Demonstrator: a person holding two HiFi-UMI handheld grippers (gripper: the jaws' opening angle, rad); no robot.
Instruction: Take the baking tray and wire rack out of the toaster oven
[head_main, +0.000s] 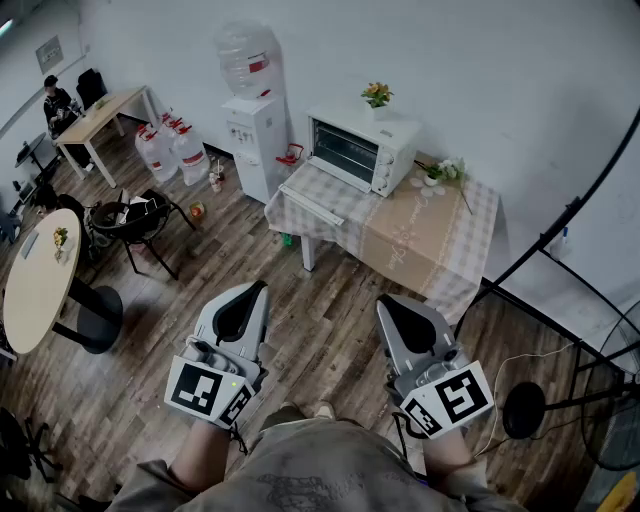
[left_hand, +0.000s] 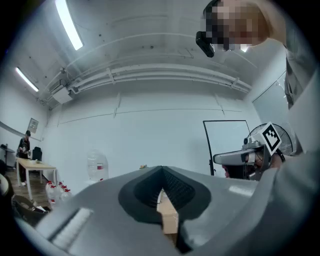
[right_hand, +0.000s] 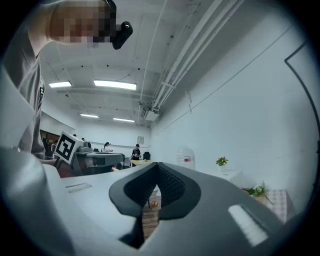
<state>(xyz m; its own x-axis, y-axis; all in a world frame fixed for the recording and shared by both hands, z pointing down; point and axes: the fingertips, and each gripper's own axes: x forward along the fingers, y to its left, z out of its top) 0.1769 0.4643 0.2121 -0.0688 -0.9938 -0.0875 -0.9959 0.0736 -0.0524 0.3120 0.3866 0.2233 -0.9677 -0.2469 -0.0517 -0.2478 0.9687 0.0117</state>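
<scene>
A white toaster oven (head_main: 362, 150) stands on a table with a checked cloth (head_main: 425, 235), across the wooden floor from me. Its door (head_main: 310, 203) seems to lie open toward me. Thin bars show in its dark front, but I cannot make out a tray or rack. My left gripper (head_main: 260, 288) and right gripper (head_main: 384, 304) are held side by side, far short of the table. Both are shut with nothing between the jaws. In the left gripper view the left gripper (left_hand: 162, 170) points level, tips touching. The right gripper (right_hand: 157, 164) looks the same in its own view.
A small flower pot (head_main: 377, 95) sits on the oven and a bunch of flowers (head_main: 440, 172) on the cloth. Left of the table stand a water cooler (head_main: 255, 135), water jugs (head_main: 172, 150), a black stool (head_main: 135, 220) and a round table (head_main: 40, 280). A stand (head_main: 525, 410) is at right.
</scene>
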